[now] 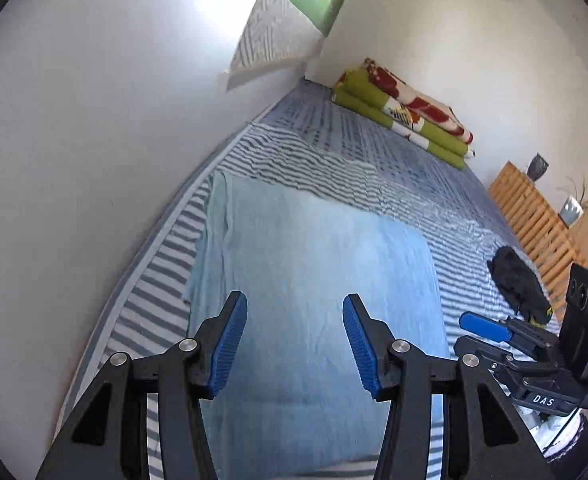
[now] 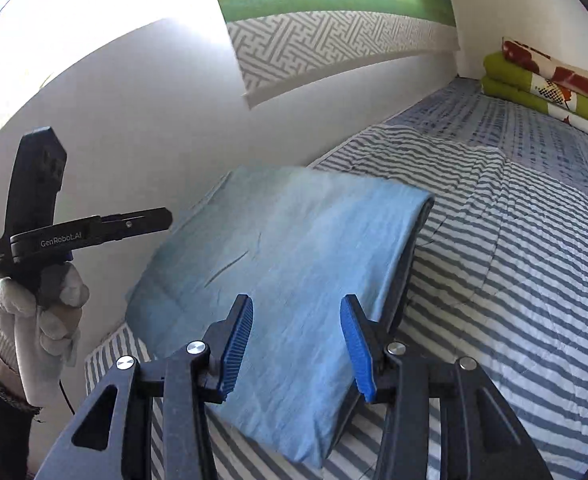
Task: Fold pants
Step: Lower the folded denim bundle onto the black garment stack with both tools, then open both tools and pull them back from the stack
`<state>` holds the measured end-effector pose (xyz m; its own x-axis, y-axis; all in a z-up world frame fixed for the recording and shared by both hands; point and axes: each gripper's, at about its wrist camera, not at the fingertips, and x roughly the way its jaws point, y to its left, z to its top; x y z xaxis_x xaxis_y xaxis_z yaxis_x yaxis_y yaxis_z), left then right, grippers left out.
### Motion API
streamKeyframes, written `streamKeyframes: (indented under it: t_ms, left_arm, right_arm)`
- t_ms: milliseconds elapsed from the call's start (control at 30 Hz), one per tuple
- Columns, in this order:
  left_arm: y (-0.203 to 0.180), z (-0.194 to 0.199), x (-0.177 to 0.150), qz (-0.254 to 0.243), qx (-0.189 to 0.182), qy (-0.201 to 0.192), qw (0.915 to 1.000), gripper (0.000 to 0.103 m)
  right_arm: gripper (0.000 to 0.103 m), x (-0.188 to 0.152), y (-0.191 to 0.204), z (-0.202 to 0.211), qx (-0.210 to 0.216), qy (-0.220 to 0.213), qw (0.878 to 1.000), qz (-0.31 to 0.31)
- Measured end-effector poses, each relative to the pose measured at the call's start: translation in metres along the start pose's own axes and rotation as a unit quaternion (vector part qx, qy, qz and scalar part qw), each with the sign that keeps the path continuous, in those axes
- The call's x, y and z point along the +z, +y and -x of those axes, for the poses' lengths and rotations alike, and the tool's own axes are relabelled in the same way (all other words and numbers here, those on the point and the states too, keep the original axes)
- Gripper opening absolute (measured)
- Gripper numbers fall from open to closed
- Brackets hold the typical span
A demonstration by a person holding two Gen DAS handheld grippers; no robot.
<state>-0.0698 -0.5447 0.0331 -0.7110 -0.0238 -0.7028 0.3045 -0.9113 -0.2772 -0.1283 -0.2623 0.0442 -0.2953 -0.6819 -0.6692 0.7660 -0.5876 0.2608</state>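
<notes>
flat on the bed lie the light blue pants (image 2: 286,264), folded into a broad rectangle with their long left edge close along the white wall (image 1: 74,140) and a doubled fold edge showing on the right side in the right wrist view. under them spreads the striped blue and white bedspread (image 2: 494,260), which reaches out to the right and toward the far end of the bed. just above the near part of the pants hangs the left gripper (image 1: 294,344), its blue pads spread apart with nothing between them but the cloth seen below; it is released and grasps nothing. the right gripper (image 2: 296,346) hangs likewise over the near right part of the pants, its jaws parted and empty, the fold edge just to the right of its right finger. in the right wrist view a hand in a white glove (image 2: 38,312) grips the handle of the left gripper, near the wall. further out, a small black bundle (image 1: 518,284) lies on the bedspread well to the right of the pants, near a wooden slatted frame (image 1: 534,216). at the far end of the bed a folded green, red and white blanket (image 1: 406,112) rests against the wall, and a patterned hanging (image 2: 334,44) hangs on the wall above.
</notes>
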Motion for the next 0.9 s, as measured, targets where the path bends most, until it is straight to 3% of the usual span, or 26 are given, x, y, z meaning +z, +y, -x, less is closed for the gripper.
streamKeyframes:
  t_ms: [133,200,267,367,533,733,900]
  left_arm:
    - [-0.014,-0.004,-0.042,-0.024,0.069,0.017,0.9972,0.053]
    - [-0.005,-0.011,-0.055,-0.018,0.089,0.018,0.9957,0.053]
    - [0.005,-0.017,-0.065,-0.025,0.141,0.026,0.9894,0.055]
    - [0.023,0.002,-0.077,0.033,0.115,0.038,0.9921,0.056]
    - [-0.011,0.044,-0.106,0.023,0.138,0.028,0.9897,0.056]
    - [-0.097,0.095,-0.15,-0.007,0.14,0.001,0.9901,0.056]
    - [-0.184,0.156,-0.196,-0.024,0.115,-0.019,0.9929,0.056]
  right_arm:
    - [0.042,-0.039,0.023,-0.002,-0.036,0.01,0.999,0.031]
    - [0.042,-0.049,0.025,-0.012,-0.046,0.027,0.998,0.032]
    - [0.042,-0.056,0.026,-0.019,-0.069,0.044,0.996,0.038]
    - [0.042,-0.064,0.02,-0.009,-0.065,0.064,0.996,0.023]
    - [0.042,-0.093,0.021,0.053,-0.068,0.053,0.996,0.026]
    - [0.042,-0.129,0.022,0.136,-0.096,0.036,0.994,0.03]
    - [0.042,-0.153,0.027,0.214,-0.122,0.007,0.992,0.031]
